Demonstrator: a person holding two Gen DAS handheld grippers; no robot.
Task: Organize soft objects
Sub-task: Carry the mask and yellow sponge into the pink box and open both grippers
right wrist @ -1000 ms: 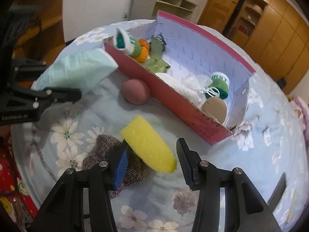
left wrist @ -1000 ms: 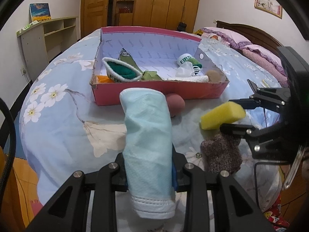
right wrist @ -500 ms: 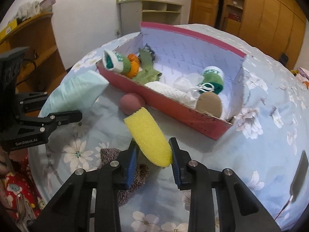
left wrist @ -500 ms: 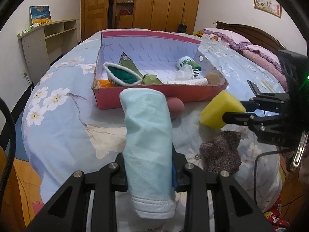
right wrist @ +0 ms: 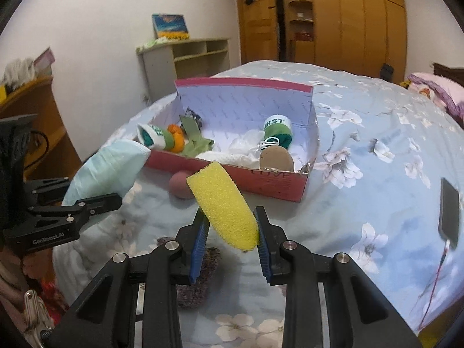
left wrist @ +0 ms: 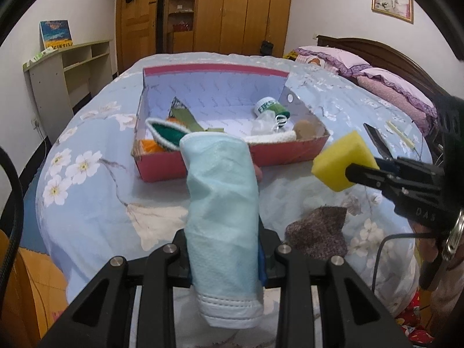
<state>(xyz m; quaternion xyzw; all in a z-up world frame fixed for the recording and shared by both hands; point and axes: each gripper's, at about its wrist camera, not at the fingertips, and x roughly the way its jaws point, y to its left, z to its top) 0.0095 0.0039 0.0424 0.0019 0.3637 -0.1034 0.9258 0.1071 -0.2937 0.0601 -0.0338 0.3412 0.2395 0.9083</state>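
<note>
Currently catalogued on the bed (right wrist: 362, 110), flowered blue cover:

- Box (right wrist: 269, 182), pink outside, open top, mid-bed. Contents: green-and-white socks, an orange item, olive cloth, white cloth, a tan round pad.
- Sponge (right wrist: 223, 203), yellow. Gripped by the right tongs (right wrist: 230, 239), whose jaws have just been closing and now press both its sides; held clear of the cover, just short of the box's near wall.
- Mask (left wrist: 221, 203), pale blue, rolled. Gripped upright by the left tongs (left wrist: 223, 261), closed on its lower part, near the bed's foot edge.
- Ball (right wrist: 181, 185), pink, on the cover, touching or just beside the box's near wall; which cannot be told.
- Knit piece (left wrist: 317, 232), brown, on the cover near the foot edge, under the right tongs.
- Phone (right wrist: 449, 211), toward the bed's right edge, well apart from the box.

Step in hand, judged: carrying sponge and mask to the box. Next move calls for lifting each over the near wall, finding a free patch inside, then releasing. Ball and knit piece remain unsorted.
</note>
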